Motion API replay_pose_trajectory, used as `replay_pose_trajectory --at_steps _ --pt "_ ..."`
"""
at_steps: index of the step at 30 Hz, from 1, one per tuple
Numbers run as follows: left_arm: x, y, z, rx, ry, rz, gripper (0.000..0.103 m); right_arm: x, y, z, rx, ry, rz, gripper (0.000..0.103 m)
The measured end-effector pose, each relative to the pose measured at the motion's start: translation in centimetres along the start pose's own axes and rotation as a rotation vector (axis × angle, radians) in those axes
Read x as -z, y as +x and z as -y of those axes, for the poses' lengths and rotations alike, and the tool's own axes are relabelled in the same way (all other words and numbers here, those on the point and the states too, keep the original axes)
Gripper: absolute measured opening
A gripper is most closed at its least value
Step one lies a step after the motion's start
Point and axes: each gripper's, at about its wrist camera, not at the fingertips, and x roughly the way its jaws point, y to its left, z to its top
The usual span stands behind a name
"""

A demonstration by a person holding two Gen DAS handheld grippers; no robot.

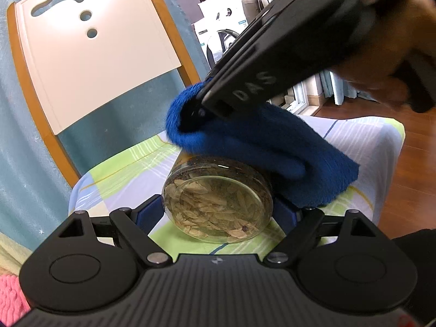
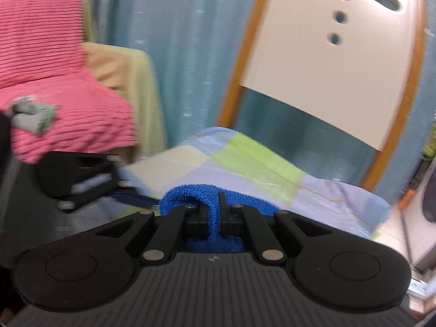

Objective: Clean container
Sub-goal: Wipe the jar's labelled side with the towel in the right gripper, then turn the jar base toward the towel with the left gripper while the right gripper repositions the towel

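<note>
Behind our claws stands a white chair back [image 1: 92, 54] with an orange frame against a teal curtain [image 2: 177, 54], and below it lies a surface draped in a checked cloth [image 1: 128, 171] of green, lilac and white. Our left claw [image 1: 218, 209] grips a clear glass container [image 1: 218, 207] lying on its side, its round base turned toward the left camera and pale dried flakes showing inside; the blue-padded fingers [image 1: 148, 212] press its two flanks. Our right claw [image 2: 215, 212] is closed tight on a fold of blue towel [image 2: 212, 196]. From the left view, that right claw [image 1: 196, 111] comes in from the upper right, a hand [image 1: 387, 54] around its handle, and the towel [image 1: 261, 152] drapes over the container's upper side, touching the glass. Off to the right claw's left sits a pink ribbed cushion [image 2: 49, 68].
</note>
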Motion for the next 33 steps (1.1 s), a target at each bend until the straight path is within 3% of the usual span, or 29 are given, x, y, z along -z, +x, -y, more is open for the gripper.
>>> replay_pose_trajectory --at_steps 7,10,12,16,22,26,33 --pt "-0.1 0.3 0.0 0.001 0.014 -0.003 0.085 0.4 -0.4 -0.1 0.021 0.064 0.012 0.004" --pt "-0.2 0.7 -0.3 0.0 0.018 -0.007 0.085 0.7 -1.1 -0.8 -0.032 0.095 0.026 0.004" --pt "-0.3 0.6 -0.3 -0.001 0.021 -0.01 0.085 0.9 -1.7 -1.9 -0.082 0.064 0.036 0.004" --pt "-0.3 0.5 -0.2 -0.005 0.026 -0.013 0.085 0.9 -2.1 -2.9 -0.097 -0.013 0.038 0.004" --pt "-0.1 0.4 0.2 -0.01 0.04 -0.013 0.085 0.9 -1.1 -0.3 0.016 0.07 0.016 0.003" --pt "1.3 0.2 1.3 -0.007 0.075 -0.007 0.085 1.0 -1.4 -0.9 0.013 0.068 0.015 0.004" --pt "2.0 -0.1 2.6 -0.038 0.198 -0.003 0.085 0.8 -1.7 -2.7 -0.07 0.019 0.029 0.004"
